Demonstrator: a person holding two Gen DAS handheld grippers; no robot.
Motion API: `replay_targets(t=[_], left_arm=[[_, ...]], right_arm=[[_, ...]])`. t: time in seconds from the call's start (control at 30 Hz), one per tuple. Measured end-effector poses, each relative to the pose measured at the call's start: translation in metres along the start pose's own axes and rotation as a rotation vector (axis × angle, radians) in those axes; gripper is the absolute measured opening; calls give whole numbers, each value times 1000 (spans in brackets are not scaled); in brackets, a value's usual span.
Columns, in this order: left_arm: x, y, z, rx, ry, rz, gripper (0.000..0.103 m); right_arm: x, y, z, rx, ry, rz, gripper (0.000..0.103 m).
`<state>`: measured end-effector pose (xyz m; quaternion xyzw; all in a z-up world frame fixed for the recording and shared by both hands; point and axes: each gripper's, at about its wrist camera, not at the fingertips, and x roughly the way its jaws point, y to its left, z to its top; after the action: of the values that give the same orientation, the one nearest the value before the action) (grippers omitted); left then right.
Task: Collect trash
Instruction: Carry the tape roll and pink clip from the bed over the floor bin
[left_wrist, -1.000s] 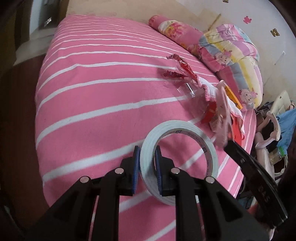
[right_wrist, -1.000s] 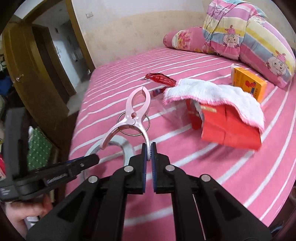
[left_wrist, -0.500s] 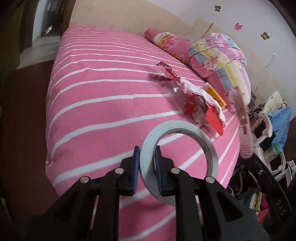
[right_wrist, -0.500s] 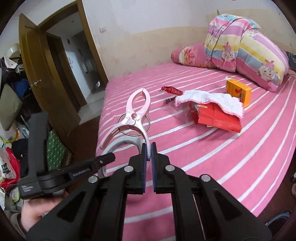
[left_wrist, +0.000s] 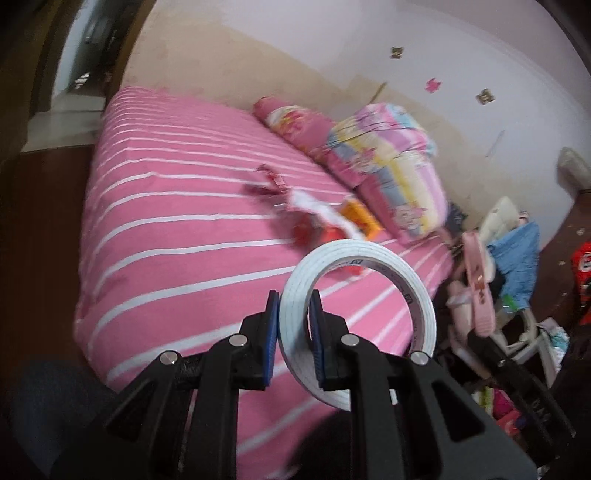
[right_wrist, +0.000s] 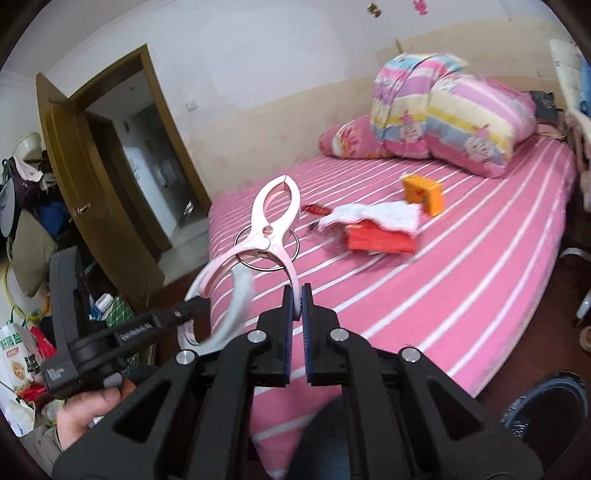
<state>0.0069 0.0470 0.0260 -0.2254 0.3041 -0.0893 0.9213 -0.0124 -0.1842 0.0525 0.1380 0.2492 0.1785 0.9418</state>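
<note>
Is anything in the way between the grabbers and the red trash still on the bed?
Only bare striped bed lies before the red wrapper. But both are full: the left gripper holds the tape roll, the right gripper the pink clip.

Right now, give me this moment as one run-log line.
left hand-held gripper: shut on tape roll | right hand-held gripper: shut on pink clip | red bag, orange box: on bed

Motion blur smears the red wrappers (left_wrist: 306, 229) and towel (left_wrist: 317, 208) on the bed (left_wrist: 177, 229); the floor clutter (left_wrist: 517, 280) is unreadable.
</note>
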Motion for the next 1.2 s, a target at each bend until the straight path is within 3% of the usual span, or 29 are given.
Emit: replay_targets(t=[0.3, 0.63, 0.93, 1.2], left_arm=[[-11, -90, -19, 81, 52, -180, 16], [27, -181, -71, 215, 254, -329, 16], [89, -237, -129, 325, 466, -366, 16], [155, -266, -179, 358, 649, -340, 16]], right_arm=[[-90, -39, 3, 26, -111, -106, 6], [-166, -107, -30, 41, -119, -311, 6], [-192, -189, -86, 180, -30, -465, 6], [-196, -247, -129, 360, 45, -532, 6]])
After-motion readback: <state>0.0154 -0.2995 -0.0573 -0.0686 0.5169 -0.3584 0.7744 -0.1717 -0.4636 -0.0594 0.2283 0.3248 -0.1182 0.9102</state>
